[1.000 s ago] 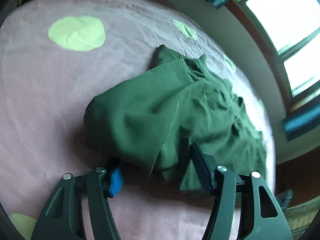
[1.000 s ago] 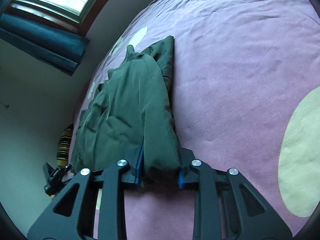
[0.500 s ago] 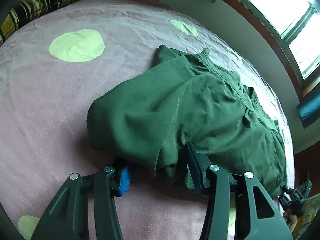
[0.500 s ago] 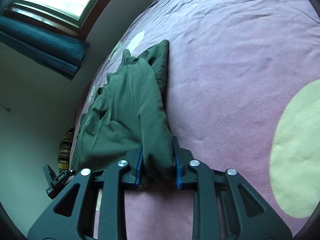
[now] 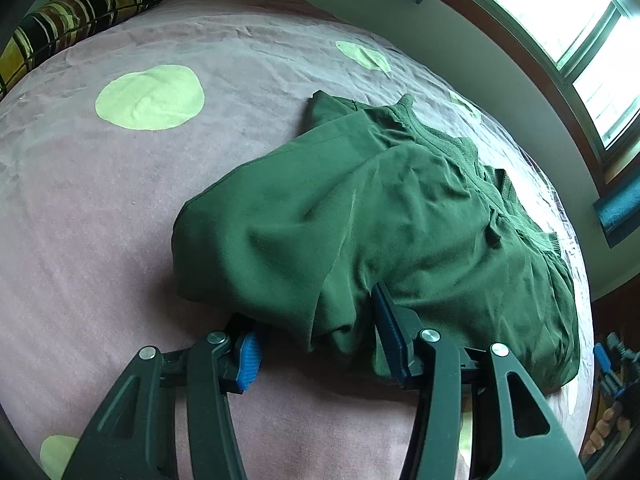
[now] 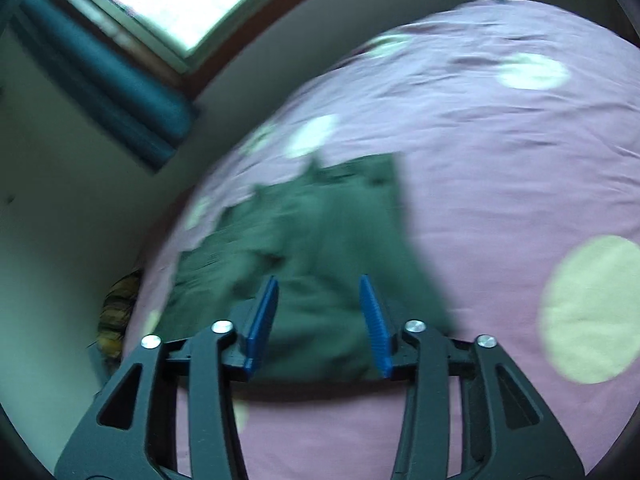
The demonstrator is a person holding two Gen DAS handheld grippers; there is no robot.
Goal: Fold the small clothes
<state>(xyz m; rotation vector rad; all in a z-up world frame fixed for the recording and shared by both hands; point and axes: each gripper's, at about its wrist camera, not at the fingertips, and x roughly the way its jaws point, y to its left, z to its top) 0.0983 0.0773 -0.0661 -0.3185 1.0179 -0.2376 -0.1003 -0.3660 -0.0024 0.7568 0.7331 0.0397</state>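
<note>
Black plastic tongs (image 6: 318, 320) with cut-out arms, silver screws, ribbed blue pads (image 6: 262, 322).

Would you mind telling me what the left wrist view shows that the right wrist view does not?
Only the left wrist view shows the left gripper with a fold of the green garment between its fingers, and the right gripper small at the bed's edge. Only the right wrist view shows the right gripper close up, jaws opening, nothing pinched, above the blurred garment. Both show the garment on the pink spotted bedspread, a striped pillow, and the window.
</note>
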